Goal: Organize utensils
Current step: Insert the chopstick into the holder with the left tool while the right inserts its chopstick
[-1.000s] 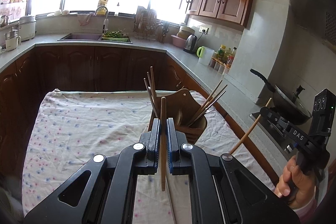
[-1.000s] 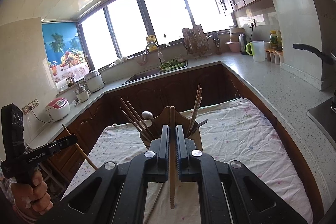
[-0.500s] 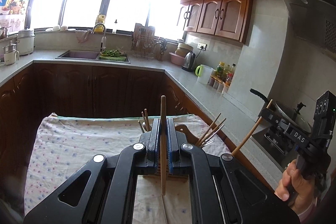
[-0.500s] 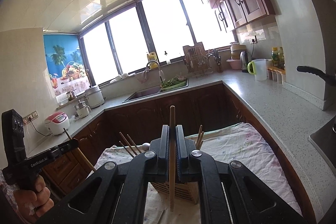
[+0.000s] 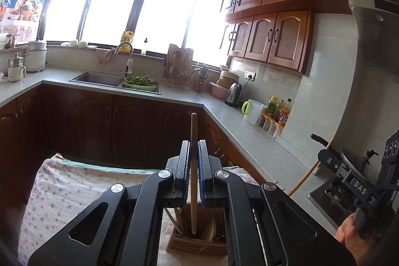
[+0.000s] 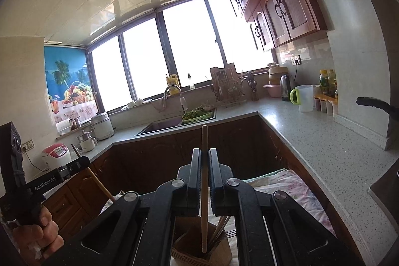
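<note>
Wooden chopstick (image 5: 193, 166), one, upright, pinched between my left fingers (image 5: 185, 173); its lower tip hangs just over the wooden utensil holder (image 5: 197, 244).
Wooden chopstick, second (image 6: 204, 181), upright, pinched between my right fingers (image 6: 195, 181); its tip points into the same holder (image 6: 199, 249) as seen from the right wrist.
Fingers, both pairs: drawn narrow, clamped on the sticks at mid-length, nothing else between them.
Holder: slatted wood, standing on the spotted cloth (image 5: 64, 191) over the tabletop; it already carries several utensils, chopsticks and what looks like a fork among them. Which compartment lies under each tip I cannot tell.
Step in hand, as I judge it: seat each stick in the holder.
Method notes: keep each stick plumb; bring it over a free gap between the standing utensils; lower until the tip is well inside the wall before I ease the fingers apart. One hand at a time seems wiser, since the two sticks aim at one small box.
Risk: a tilted stick may catch a neighbour or tip the holder.
</note>
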`<control>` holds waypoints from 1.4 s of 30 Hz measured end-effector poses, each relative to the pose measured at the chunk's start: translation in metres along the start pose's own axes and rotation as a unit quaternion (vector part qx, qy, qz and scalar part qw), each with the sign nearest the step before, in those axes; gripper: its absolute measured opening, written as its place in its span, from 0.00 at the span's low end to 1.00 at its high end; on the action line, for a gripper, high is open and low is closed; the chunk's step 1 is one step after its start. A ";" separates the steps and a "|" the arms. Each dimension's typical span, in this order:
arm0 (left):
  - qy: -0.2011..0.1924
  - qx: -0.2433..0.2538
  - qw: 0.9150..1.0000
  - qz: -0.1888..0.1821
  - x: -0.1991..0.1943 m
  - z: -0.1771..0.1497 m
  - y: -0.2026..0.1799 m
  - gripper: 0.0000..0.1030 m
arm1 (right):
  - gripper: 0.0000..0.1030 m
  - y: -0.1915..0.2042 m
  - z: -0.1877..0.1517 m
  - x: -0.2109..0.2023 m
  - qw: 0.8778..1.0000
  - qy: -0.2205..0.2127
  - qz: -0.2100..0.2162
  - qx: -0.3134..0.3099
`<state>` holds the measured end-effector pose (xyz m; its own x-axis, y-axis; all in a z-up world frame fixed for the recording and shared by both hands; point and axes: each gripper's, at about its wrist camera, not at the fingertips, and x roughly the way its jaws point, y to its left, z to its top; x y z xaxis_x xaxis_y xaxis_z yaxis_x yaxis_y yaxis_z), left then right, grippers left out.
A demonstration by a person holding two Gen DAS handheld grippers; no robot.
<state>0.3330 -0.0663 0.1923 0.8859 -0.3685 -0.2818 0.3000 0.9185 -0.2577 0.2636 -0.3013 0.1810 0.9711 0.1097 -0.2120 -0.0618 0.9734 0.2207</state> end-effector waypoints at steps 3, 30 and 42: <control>0.008 -0.005 1.000 0.005 0.014 -0.011 0.000 0.05 | 0.05 -0.001 -0.009 0.007 1.000 0.007 -0.004 -0.004; 0.092 0.000 0.996 0.017 0.055 -0.082 0.007 0.06 | 0.05 -0.022 -0.074 0.044 0.994 0.100 -0.001 0.031; 0.096 -0.013 0.995 0.014 0.052 -0.082 0.014 0.23 | 0.24 -0.026 -0.074 0.040 0.995 0.095 0.001 0.043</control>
<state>0.3540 -0.0846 0.0979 0.8093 -0.3648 -0.4604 0.2642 0.9261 -0.2694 0.2868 -0.3074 0.0965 0.9094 0.1552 -0.3860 -0.0356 0.9534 0.2995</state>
